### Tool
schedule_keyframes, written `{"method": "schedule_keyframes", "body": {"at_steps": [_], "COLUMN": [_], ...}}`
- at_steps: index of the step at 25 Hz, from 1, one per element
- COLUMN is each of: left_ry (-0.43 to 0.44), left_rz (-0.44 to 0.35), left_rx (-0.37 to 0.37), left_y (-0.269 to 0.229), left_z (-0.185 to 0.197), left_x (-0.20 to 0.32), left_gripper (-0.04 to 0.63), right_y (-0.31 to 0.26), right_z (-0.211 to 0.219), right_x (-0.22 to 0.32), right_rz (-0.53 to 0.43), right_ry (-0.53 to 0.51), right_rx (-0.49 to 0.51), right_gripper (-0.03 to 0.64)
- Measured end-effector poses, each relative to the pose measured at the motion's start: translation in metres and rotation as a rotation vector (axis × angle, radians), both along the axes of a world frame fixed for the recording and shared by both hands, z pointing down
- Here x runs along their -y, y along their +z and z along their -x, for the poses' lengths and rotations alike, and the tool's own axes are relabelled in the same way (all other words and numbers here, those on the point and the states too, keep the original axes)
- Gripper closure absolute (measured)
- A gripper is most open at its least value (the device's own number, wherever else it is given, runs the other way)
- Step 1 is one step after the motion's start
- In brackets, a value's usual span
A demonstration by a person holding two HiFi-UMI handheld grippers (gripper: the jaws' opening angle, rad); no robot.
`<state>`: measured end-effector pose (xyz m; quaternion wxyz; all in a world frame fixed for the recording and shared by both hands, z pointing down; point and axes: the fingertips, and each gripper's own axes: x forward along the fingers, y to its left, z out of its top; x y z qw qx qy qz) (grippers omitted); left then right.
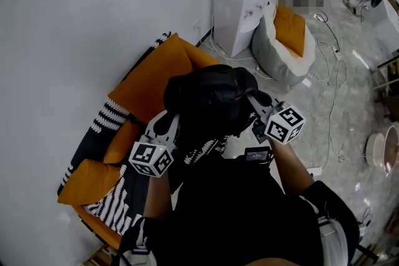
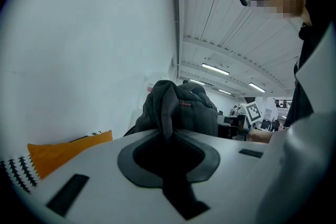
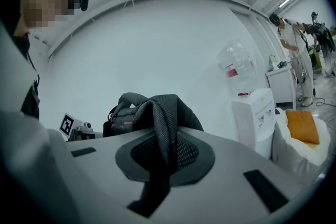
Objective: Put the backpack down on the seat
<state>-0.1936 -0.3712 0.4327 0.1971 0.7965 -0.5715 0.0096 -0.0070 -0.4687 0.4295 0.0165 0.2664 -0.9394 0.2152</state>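
Note:
A black backpack (image 1: pixel 211 96) hangs in the air over the orange seat (image 1: pixel 149 78), held up from both sides. My left gripper (image 1: pixel 168 124) is shut on one of its dark straps (image 2: pixel 164 113), and the bag's bulk (image 2: pixel 189 113) rises just beyond the jaws. My right gripper (image 1: pixel 255 106) is shut on a mesh shoulder strap (image 3: pixel 164 123), with the bag's body (image 3: pixel 128 113) behind it. The seat has an orange back cushion and a black-and-white striped throw (image 1: pixel 112 115). In the head view the bag hides the seat's middle.
A loose orange cushion (image 1: pixel 87 180) lies at the seat's near end. A white water dispenser (image 1: pixel 235 6) and a grey beanbag (image 1: pixel 283 56) with an orange pad stand beyond the seat. Cables (image 1: pixel 333 59) trail over the floor. A person (image 3: pixel 293 55) stands far right.

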Motion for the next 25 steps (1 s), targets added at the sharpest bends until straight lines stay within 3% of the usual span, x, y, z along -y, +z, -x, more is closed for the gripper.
{"method": "schedule_keyframes", "body": {"at_steps": [18,25], "left_ry": [-0.058,-0.087], "left_rz": [0.197,0.272], "left_rx": [0.005,0.005], "left_y": [0.101,0.15], "left_z": [0.047,0.06], "left_x": [0.038,0.07], "left_gripper": [0.543,0.545], "right_y": [0.104,0.154], "right_z": [0.055,0.07], "right_x": [0.039,0.068], "right_rz": [0.142,0.184], "right_ry": [-0.115,-0.111], "right_rx": [-0.035,-0.061], "right_gripper": [0.569,0.569]}}
